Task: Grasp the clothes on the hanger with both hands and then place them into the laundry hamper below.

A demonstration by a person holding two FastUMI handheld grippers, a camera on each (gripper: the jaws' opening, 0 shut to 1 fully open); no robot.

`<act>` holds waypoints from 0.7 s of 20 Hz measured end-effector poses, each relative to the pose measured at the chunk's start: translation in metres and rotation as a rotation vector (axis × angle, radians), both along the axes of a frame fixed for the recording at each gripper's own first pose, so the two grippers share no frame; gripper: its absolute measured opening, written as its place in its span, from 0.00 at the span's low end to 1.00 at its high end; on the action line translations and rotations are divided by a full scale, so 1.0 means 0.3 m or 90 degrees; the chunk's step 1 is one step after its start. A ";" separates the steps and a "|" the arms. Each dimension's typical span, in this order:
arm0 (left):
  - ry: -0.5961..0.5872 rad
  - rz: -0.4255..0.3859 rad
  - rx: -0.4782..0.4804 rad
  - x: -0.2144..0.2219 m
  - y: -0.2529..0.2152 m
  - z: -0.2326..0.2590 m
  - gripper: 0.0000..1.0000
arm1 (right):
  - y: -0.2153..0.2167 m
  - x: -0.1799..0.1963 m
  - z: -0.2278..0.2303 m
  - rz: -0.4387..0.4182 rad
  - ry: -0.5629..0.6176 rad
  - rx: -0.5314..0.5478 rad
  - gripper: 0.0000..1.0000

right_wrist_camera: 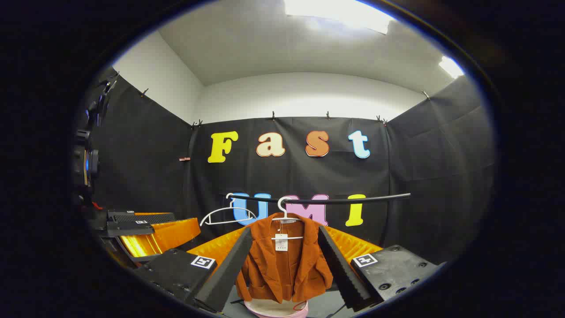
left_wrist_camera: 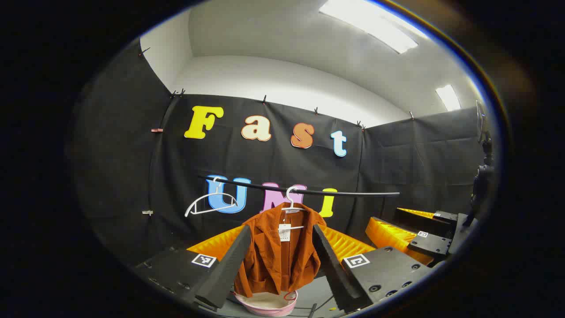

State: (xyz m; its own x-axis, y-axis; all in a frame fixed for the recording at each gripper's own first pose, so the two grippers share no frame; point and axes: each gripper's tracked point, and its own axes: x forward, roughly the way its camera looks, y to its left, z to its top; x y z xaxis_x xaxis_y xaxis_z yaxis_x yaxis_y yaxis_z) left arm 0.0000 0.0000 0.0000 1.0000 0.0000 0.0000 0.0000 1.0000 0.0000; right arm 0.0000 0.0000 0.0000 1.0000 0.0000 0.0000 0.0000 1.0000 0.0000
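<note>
Jacket (left_wrist_camera: 278, 256), rust-orange, framed between my left gripper (left_wrist_camera: 278, 265) fingers in the left gripper view; fingers spread wide, nothing between them, garment well beyond the tips. Right gripper (right_wrist_camera: 282, 269) same story in the right gripper view: fingers splayed apart, empty, jacket (right_wrist_camera: 284, 265) hanging ahead of them. In the left gripper view I also see the right gripper (left_wrist_camera: 423, 234) off to the side at the edge, held apart from the garment.

Jacket hangs on a white hanger (left_wrist_camera: 292, 204), front open, a white tag (left_wrist_camera: 284, 232) dangling at the collar. Hanger hooks over a thin black rail (left_wrist_camera: 353, 193) running across the booth. A second white hanger (left_wrist_camera: 211, 204), bare, hangs tilted on the same rail, to the left of the jacket as I see it.

Below the jacket hem sits the pink laundry hamper (left_wrist_camera: 267, 304), rim just under the cloth; I can't tell whether hem touches rim. Grey floor (left_wrist_camera: 315, 291) around it, black cloth wall (left_wrist_camera: 132, 176) behind
</note>
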 end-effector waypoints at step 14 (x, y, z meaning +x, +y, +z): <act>0.003 -0.015 -0.008 -0.032 -0.011 -0.014 0.89 | 0.031 -0.010 0.009 0.002 -0.003 -0.002 0.97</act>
